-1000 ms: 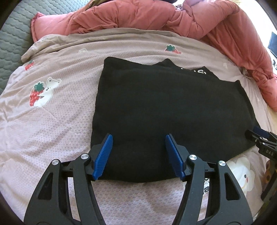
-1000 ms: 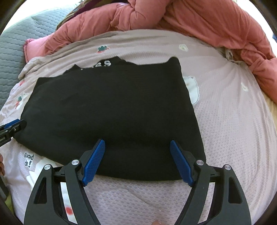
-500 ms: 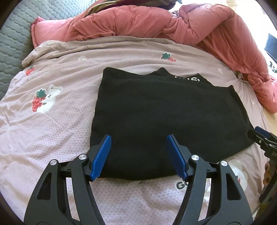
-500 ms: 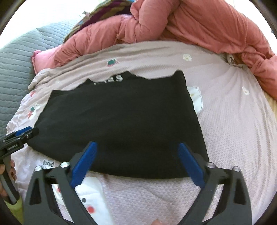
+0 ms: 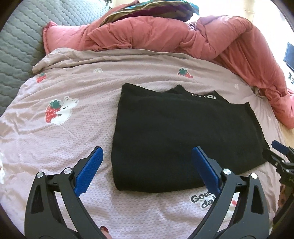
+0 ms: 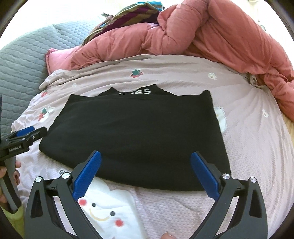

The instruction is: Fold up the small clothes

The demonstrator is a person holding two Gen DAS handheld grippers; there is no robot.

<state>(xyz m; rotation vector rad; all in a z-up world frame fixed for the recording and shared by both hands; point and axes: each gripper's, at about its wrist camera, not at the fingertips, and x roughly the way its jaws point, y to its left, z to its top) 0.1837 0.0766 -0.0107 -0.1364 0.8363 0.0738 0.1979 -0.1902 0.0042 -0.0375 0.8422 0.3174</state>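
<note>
White lettering (image 6: 142, 91) on black garment (image 6: 136, 136) showing only partly, folded top layer covering lower half of letters; word not readable. Same lettering (image 5: 203, 96) too small in left wrist view. Print (image 5: 204, 199) on pink bedspread (image 5: 55, 147) near its near edge being blocked by left gripper's finger (image 5: 205, 170). Right gripper (image 5: 281, 158) being cut off by right picture edge. Hand (image 6: 7, 176) holding left gripper's handle getting cropped at left edge. Striped cloth (image 6: 128, 16) lying half buried behind red quilt (image 6: 211, 31).

Both wrist cameras look steeply down, fairly close it seems, sharing the folded black garment (image 5: 183, 139) on the bed.
</note>
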